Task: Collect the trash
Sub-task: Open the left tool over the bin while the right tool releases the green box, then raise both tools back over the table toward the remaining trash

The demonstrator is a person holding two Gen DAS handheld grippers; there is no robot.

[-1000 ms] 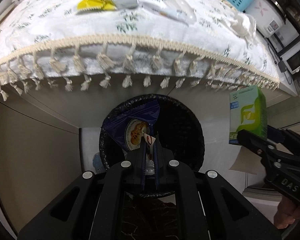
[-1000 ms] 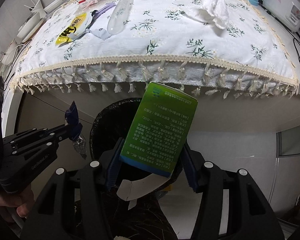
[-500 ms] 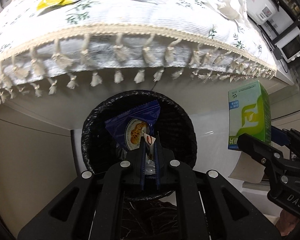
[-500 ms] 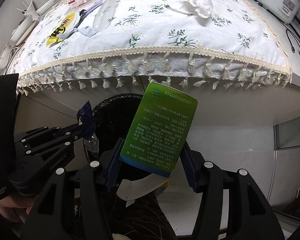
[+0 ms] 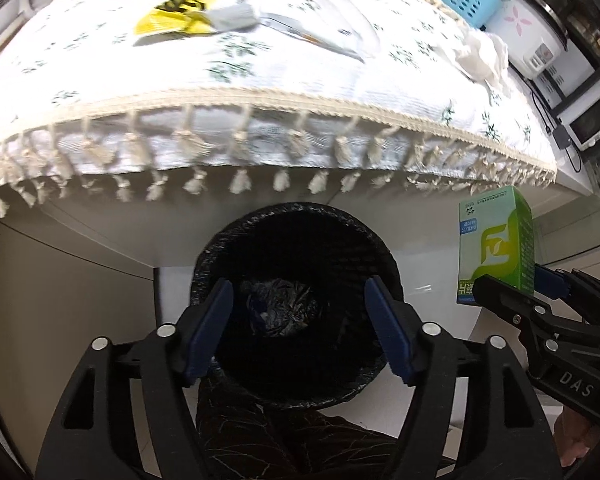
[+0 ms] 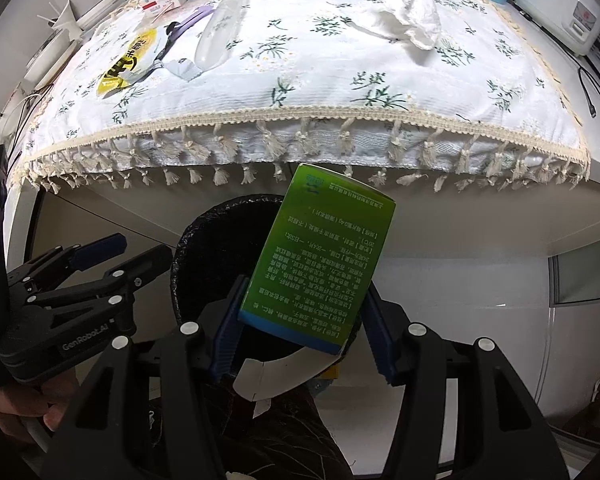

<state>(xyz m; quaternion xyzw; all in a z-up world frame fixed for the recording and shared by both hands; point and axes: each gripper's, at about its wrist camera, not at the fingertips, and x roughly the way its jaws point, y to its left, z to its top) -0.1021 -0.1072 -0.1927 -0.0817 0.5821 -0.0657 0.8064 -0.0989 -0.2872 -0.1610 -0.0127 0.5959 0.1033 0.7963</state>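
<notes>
Release confirmed: left gripper (image 5: 298, 326), which pinched a blue snack wrapper 0.5 s ago, now stands wide and empty over the black bin (image 5: 296, 300); wrapper judged dropped inside, though not visible there. Right gripper (image 6: 300, 328) clamps the green box (image 6: 324, 256) above the bin rim, due next. Yellow packet (image 6: 130, 62) and tissue (image 6: 412, 18) remain on the table (image 6: 340, 92).
</notes>
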